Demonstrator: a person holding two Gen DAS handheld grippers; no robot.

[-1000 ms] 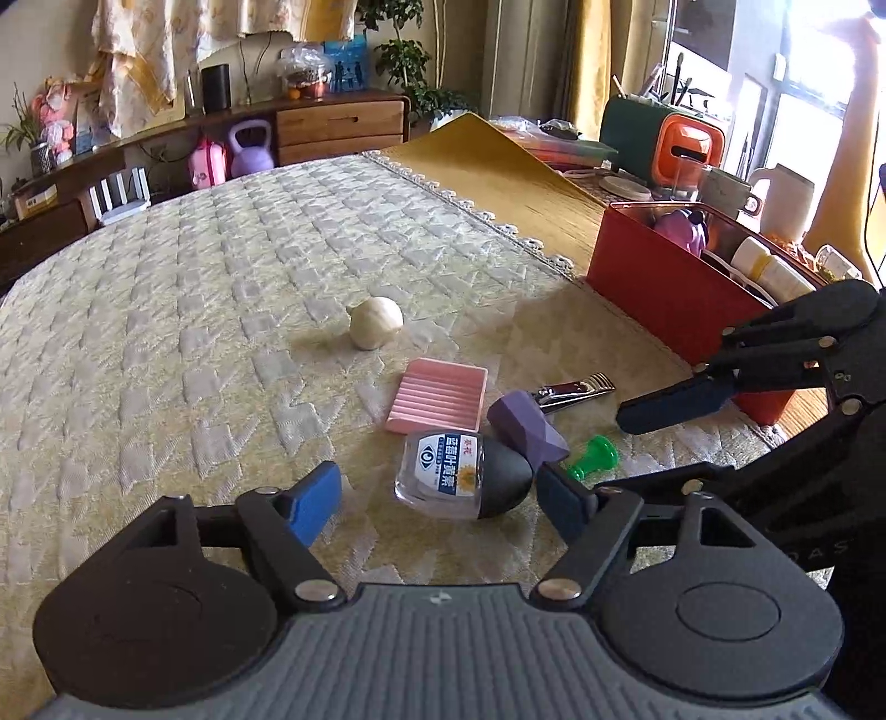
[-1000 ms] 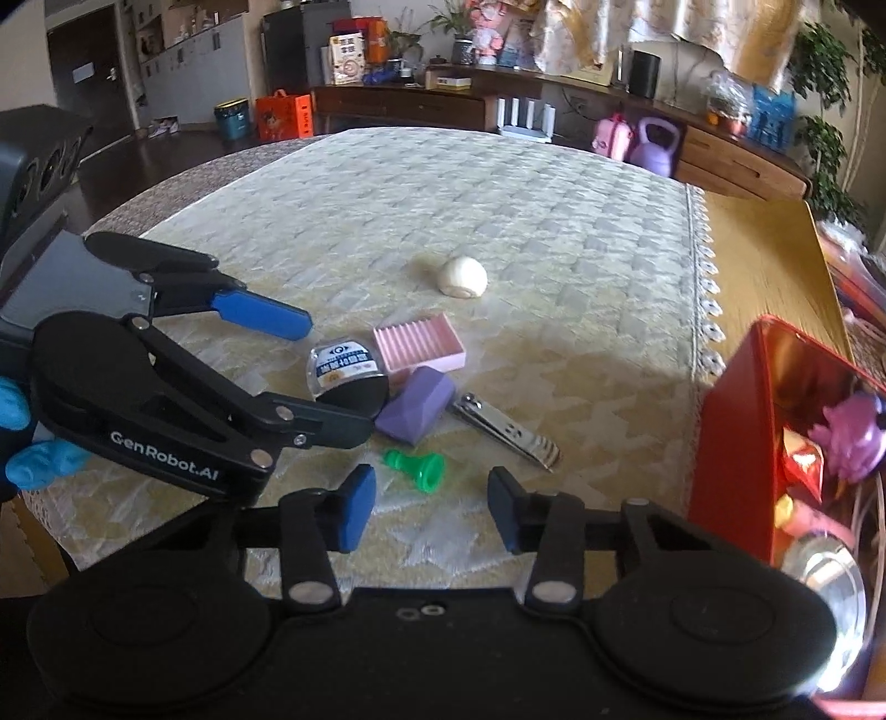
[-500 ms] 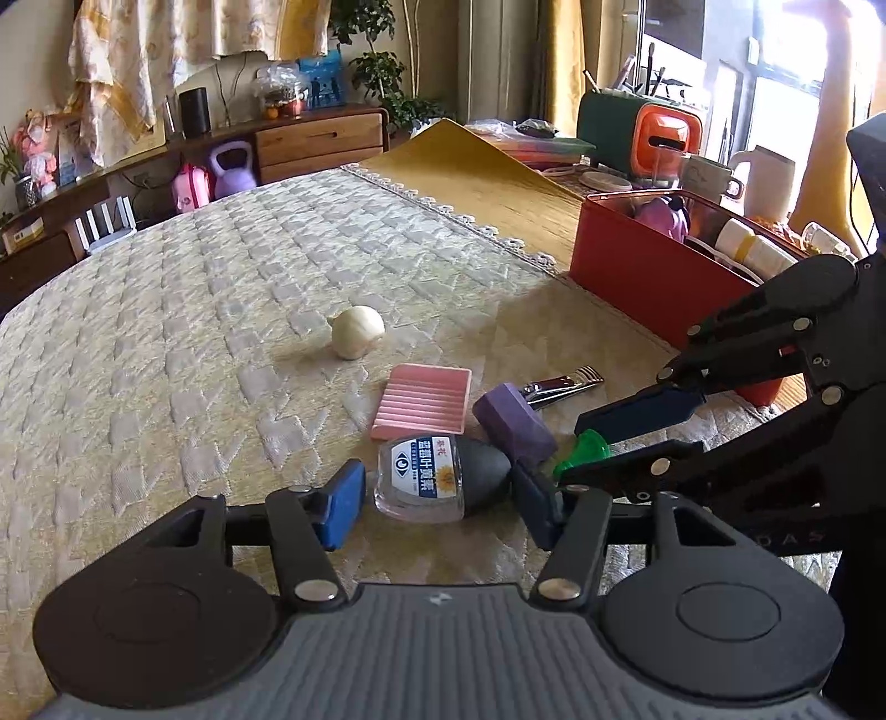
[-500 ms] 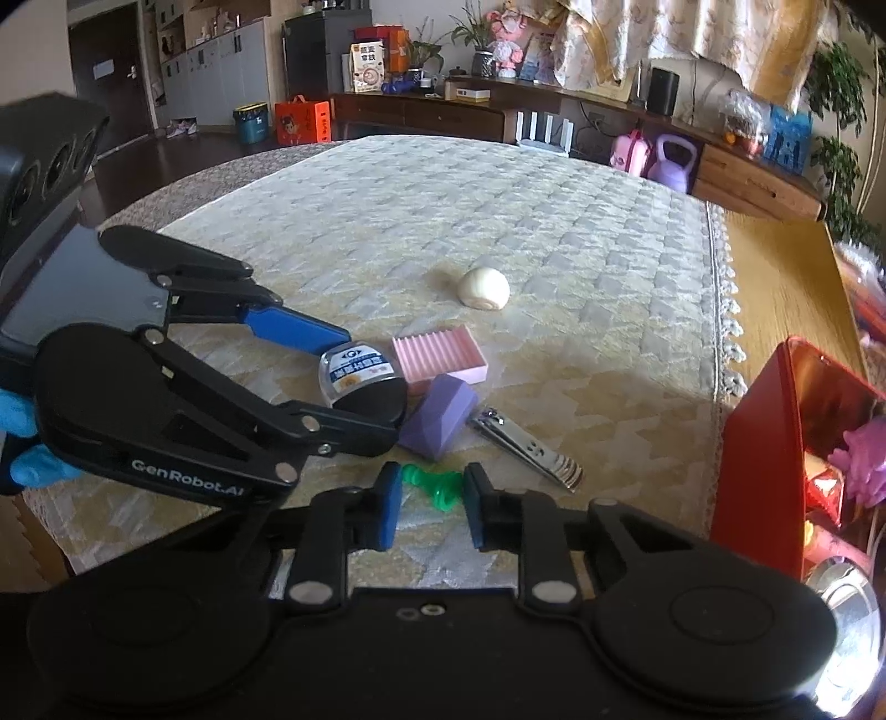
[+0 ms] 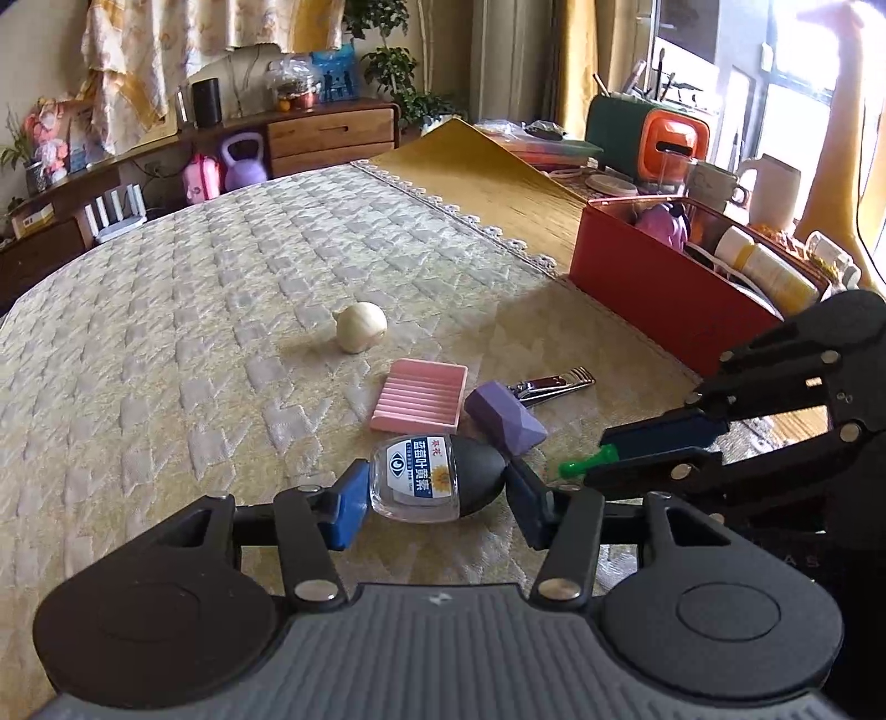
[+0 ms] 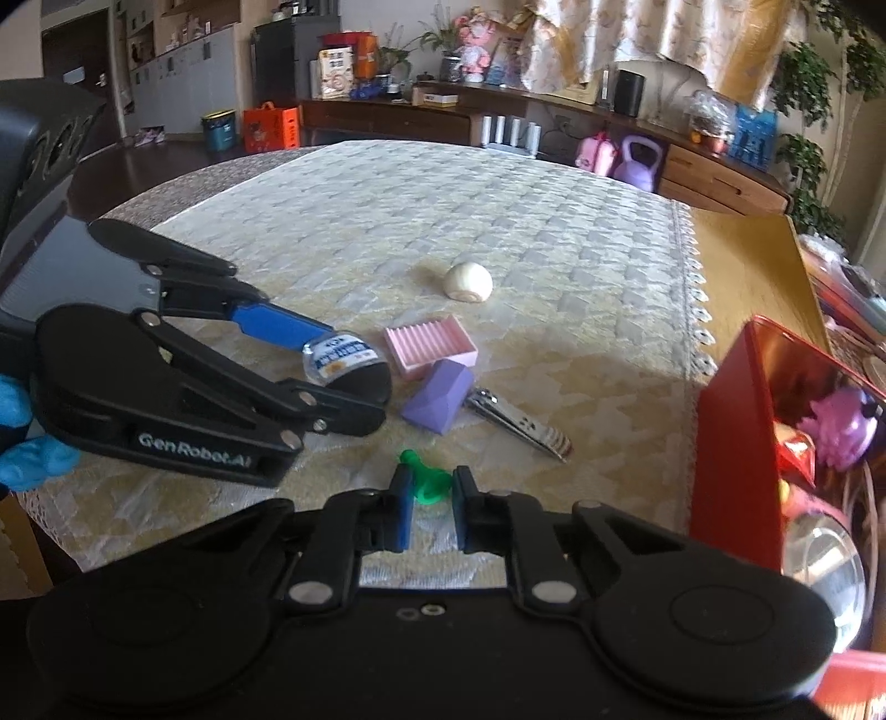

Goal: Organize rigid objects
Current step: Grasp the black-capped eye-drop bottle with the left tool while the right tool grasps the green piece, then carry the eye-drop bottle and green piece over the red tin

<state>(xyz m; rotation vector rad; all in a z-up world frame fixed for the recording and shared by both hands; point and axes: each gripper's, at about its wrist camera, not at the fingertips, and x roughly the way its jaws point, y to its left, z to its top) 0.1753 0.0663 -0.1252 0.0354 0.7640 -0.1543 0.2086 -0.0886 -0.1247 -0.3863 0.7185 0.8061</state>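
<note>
While the red plastic bin (image 5: 659, 288) is already holding several items, six are lying on the table (image 5: 166, 332): left gripper (image 5: 437, 490) fingers are clasping the clear black-capped bottle (image 5: 426, 479), right gripper (image 6: 431, 507) fingers are pinching the green plastic peg (image 6: 426, 482).

Green peg (image 6: 425, 483), purple block (image 5: 505, 416) (pink ribbed tray (image 5: 420, 394) alongside)

A long wooden sideboard (image 5: 310, 130) runs along the far wall, with a black speaker (image 5: 206, 102) standing on top and patterned cream curtains (image 5: 183, 39) hanging behind it. On the floor in front sit a purple kettlebell (image 5: 242, 162) and, just to its left, a small pink bag (image 5: 197, 176). At far right, near the bright window, a green and orange appliance (image 5: 650, 138) stands beside a white mug (image 5: 714, 185) and a cream jug (image 5: 772, 185).
</note>
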